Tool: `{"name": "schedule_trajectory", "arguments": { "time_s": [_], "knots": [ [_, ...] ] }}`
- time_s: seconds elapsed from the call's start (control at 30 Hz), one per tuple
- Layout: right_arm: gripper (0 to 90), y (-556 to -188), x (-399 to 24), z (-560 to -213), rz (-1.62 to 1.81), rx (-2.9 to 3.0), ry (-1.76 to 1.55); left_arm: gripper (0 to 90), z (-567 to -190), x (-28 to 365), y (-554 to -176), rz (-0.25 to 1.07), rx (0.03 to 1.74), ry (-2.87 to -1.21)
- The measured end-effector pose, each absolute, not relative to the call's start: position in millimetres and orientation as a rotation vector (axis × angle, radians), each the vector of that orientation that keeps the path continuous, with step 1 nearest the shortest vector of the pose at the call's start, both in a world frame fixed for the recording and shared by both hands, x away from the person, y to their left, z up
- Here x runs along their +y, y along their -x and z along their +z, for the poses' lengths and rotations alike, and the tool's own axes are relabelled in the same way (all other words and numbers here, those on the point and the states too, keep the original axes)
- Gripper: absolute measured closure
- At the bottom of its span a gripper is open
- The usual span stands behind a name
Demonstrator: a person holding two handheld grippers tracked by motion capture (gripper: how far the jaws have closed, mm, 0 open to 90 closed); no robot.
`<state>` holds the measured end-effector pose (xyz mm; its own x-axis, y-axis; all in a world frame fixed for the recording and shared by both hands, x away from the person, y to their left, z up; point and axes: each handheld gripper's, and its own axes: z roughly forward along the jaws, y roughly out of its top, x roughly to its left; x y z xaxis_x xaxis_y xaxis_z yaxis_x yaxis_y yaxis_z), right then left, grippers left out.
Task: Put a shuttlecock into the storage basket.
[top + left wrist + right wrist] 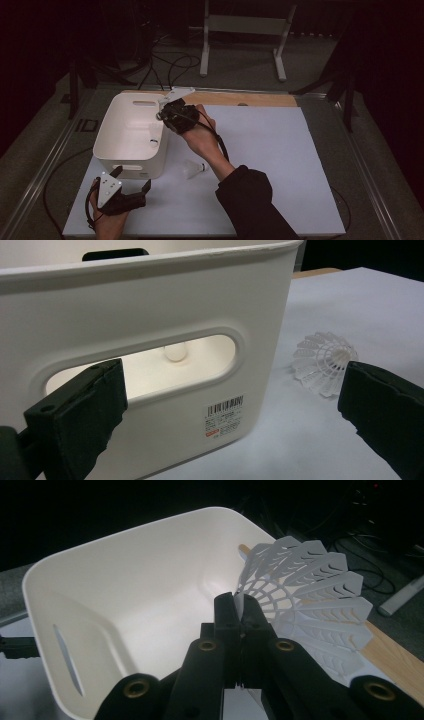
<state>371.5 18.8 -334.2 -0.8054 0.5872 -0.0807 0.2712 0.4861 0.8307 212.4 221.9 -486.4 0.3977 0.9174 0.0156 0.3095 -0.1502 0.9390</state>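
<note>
Dim light leaves the room's edges black in the high view; the white tabletop (280,150) stays muted, while the bin (150,310) glows softly, its nearest black jaws blurred.

— Where did the storage bin (131,137) sit?
— On the bench (270,150), toward its left side, with one shuttlecock (193,169) lying on the bench just beside the bin's near right corner.
— And the claws?
— The left claw (131,180) was before the bin's near wall. The right claw (161,116) hung over the bin's right rim, a second shuttlecock (305,595) pinched in it above the bin's inside.
</note>
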Motion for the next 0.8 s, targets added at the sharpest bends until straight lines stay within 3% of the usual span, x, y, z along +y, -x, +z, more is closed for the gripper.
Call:
{"name": "schedule_trajectory", "arguments": {
  "time_s": [0.8],
  "knots": [
    [88.9,-359.6,41.3,-337.5,1.266,2.442,-0.644,0.0,-486.4,221.8,-212.3,0.781,1.089,-1.679]
  ]
}}
